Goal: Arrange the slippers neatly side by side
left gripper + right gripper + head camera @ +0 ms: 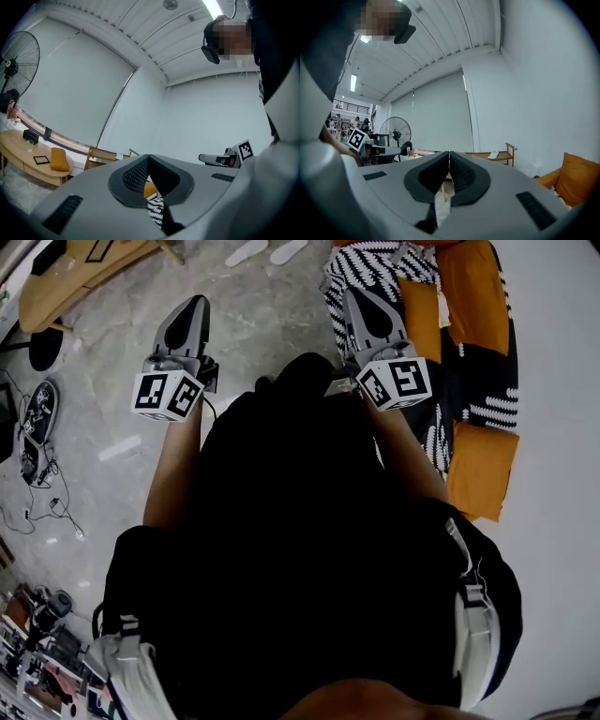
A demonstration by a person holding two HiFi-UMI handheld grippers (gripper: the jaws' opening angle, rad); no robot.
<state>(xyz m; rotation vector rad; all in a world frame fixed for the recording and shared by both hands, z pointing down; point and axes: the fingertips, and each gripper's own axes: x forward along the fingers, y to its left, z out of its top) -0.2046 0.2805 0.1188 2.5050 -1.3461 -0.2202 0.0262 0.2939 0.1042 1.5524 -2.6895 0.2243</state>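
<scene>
Two white slippers (247, 252) (288, 250) lie on the grey floor at the top edge of the head view, toes angled up to the right and a small gap between them. My left gripper (197, 302) is shut and empty, held level in front of the person, below and to the left of the slippers. My right gripper (360, 294) is also shut and empty, over the edge of the patterned throw to the slippers' right. In the left gripper view (148, 157) and the right gripper view (449, 153) the pads meet with nothing between them.
An orange sofa (472, 296) with a black-and-white throw (361, 263) fills the right. A wooden table (66, 282) stands at top left. Cables and gear (37, 427) lie on the floor at left. A wooden stand with a white thing on it (493, 154) and a fan (395, 131) stand ahead.
</scene>
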